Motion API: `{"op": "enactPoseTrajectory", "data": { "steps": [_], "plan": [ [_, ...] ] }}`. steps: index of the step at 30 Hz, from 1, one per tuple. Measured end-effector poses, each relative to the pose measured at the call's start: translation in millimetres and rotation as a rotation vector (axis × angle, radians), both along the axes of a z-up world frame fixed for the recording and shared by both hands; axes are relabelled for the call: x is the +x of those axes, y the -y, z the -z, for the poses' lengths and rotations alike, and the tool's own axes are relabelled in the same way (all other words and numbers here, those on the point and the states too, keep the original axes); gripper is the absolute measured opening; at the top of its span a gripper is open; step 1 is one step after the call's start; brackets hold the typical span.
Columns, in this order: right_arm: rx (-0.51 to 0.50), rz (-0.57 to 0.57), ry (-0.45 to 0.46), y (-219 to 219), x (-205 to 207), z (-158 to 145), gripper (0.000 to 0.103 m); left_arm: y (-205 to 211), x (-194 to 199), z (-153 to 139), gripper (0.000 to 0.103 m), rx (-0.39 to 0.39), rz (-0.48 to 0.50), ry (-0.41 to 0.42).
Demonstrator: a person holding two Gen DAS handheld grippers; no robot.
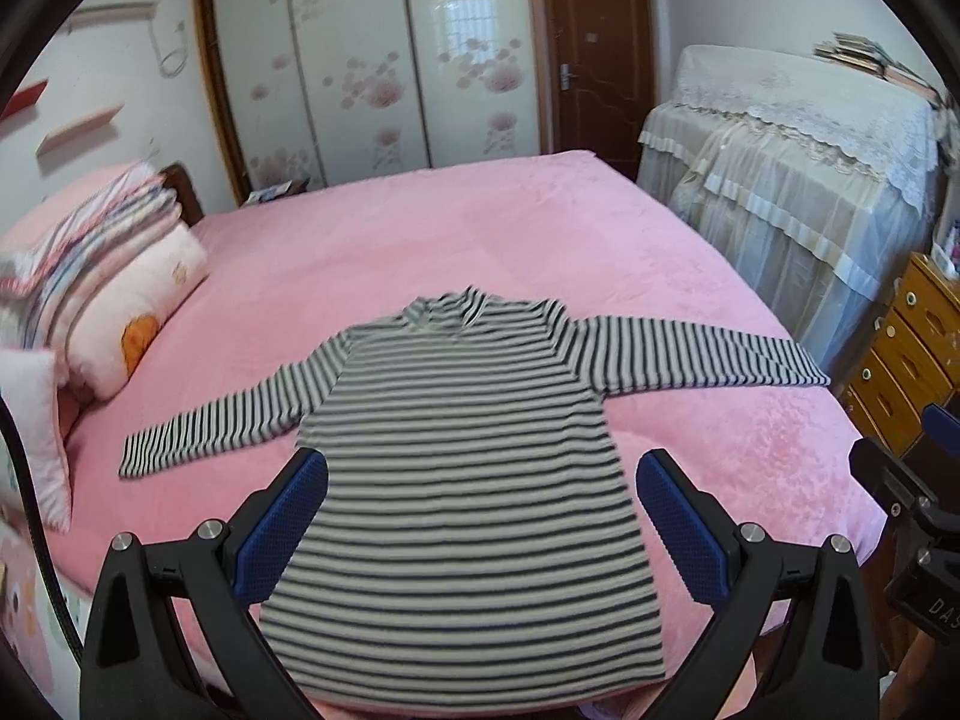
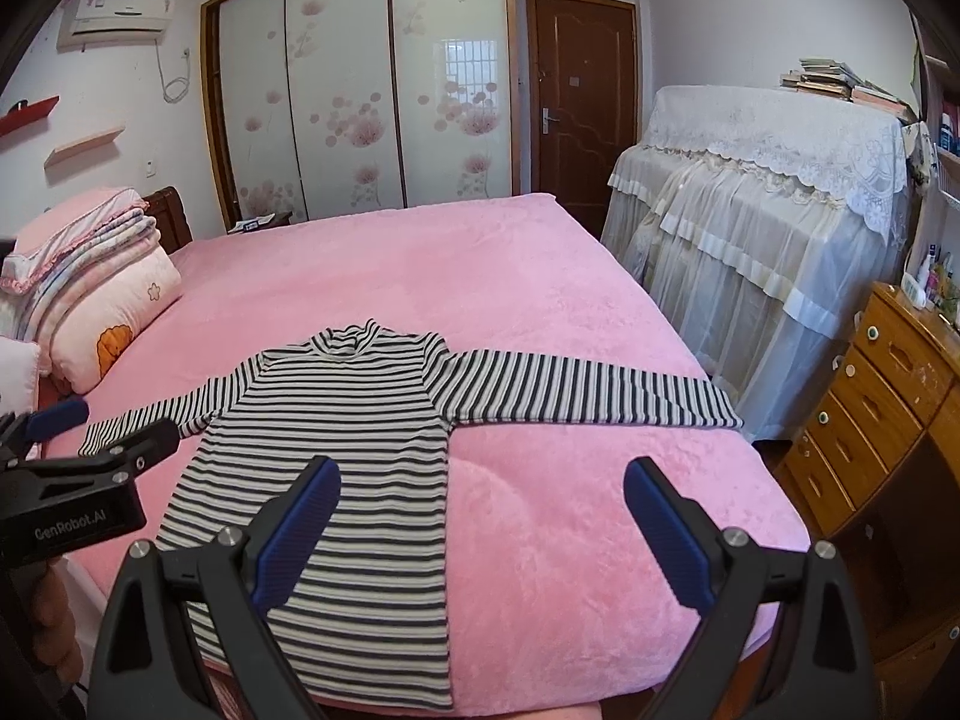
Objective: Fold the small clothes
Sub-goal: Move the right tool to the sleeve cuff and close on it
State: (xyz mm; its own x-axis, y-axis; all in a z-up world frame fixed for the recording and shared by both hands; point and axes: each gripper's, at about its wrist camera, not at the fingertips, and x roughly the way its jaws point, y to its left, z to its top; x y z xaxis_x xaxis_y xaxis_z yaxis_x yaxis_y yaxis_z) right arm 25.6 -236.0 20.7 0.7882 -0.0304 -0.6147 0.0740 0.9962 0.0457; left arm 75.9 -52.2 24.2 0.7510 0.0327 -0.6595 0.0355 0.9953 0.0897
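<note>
1. The left gripper [image 1: 480, 474] hangs wide open above the lower body of the striped top [image 1: 456, 480], its blue pads [image 1: 282, 525] spread to either side of the cloth and holding nothing.
2. The right gripper [image 2: 483, 483] is just as wide open and empty. It hovers over the top's right edge, so that one pad sits above the stripes and the other above bare pink bedspread [image 2: 600, 510].
3. The striped top lies flat on the near half of the bed, collar pointing away and hem toward the foot edge. Both sleeves are stretched straight out to the sides, the right sleeve [image 2: 594, 399] reaching almost to the bed's edge.
4. This spread-out layout looks deliberate: a smooth, symmetrical shirt gives clean fold lines, and the folding itself appears not yet begun.
5. Each gripper stands on its own side of the garment, probably so that each can take one sleeve or one side seam without crossing the other.
6. The stacked quilts and pillows [image 1: 102, 276] rest well apart at the head of the bed, leaving the working area free.
7. The plush bedspread may drag on the knit fabric, so a pinch that catches only the top layer could pull the shirt askew.
</note>
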Motion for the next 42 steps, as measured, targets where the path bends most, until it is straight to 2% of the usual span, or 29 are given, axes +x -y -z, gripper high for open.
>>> {"op": "enactPoseTrajectory", "data": {
  "steps": [7,15,20,25,29,35,42],
  "plan": [
    [0.033,0.070,-0.006,54,26,-3,0.096,44,30,-14,0.102,0.053,0.056,0.061],
    [-0.011,0.201,0.044,128,63,-9,0.096,88,94,-11,0.102,0.096,0.065,0.095],
    [-0.015,0.269,0.013,175,96,2,0.095,114,142,4,0.102,0.081,0.069,0.085],
    [-0.025,0.313,-0.014,206,121,17,0.090,141,180,23,0.102,0.068,0.060,0.094],
    [-0.042,0.348,-0.027,224,134,31,0.089,162,207,40,0.102,0.034,0.064,0.070],
    [-0.043,0.393,-0.052,250,155,49,0.086,187,235,68,0.102,0.023,0.068,0.040],
    [-0.043,0.400,-0.065,253,168,65,0.086,203,249,90,0.102,0.027,0.084,0.016]
  ]
}}
